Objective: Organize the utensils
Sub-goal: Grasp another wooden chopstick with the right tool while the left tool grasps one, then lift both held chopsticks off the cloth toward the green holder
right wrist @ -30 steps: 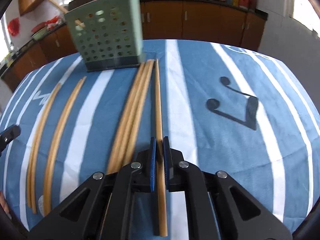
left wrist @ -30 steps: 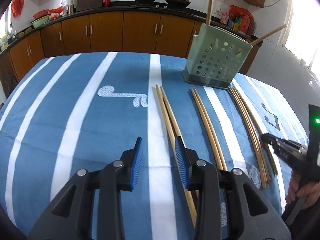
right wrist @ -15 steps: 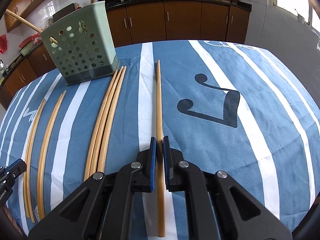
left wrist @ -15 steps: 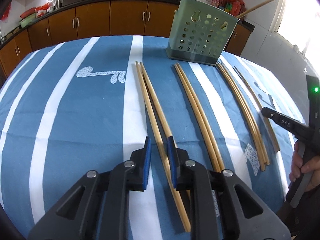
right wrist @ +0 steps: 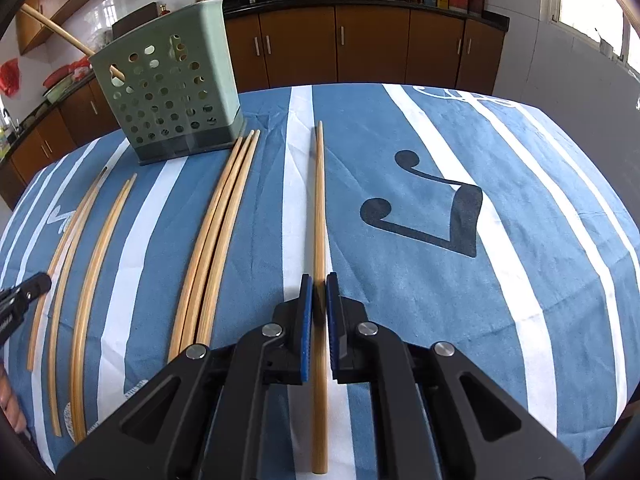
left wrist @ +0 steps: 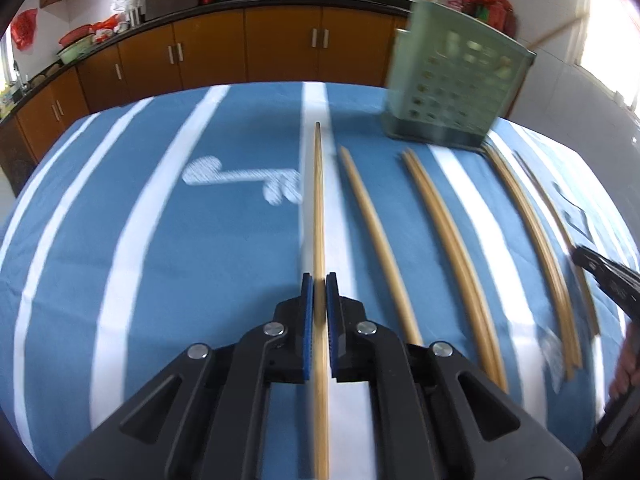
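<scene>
My left gripper [left wrist: 319, 280] is shut on a long bamboo chopstick [left wrist: 318, 200] that points forward above the striped blue cloth. My right gripper [right wrist: 319, 280] is shut on another chopstick [right wrist: 319, 200], held just above the cloth. A green perforated utensil holder [left wrist: 452, 80] stands at the far side of the table; it also shows in the right wrist view [right wrist: 168, 96] with two sticks leaning out of it. Several loose chopsticks [left wrist: 452, 256] lie in rows on the cloth, and they show in the right wrist view [right wrist: 216, 240] too.
The table wears a blue cloth with white stripes [left wrist: 160, 240] and music-note prints [right wrist: 432, 208]. Brown kitchen cabinets [left wrist: 248, 48] and a counter with woks run behind the table. The right gripper's tip shows at the left wrist view's right edge [left wrist: 600, 276].
My left gripper has closed on one chopstick of a pair and lifted it off the cloth; its partner stays lying. My right gripper has lifted its chopstick slightly.
</scene>
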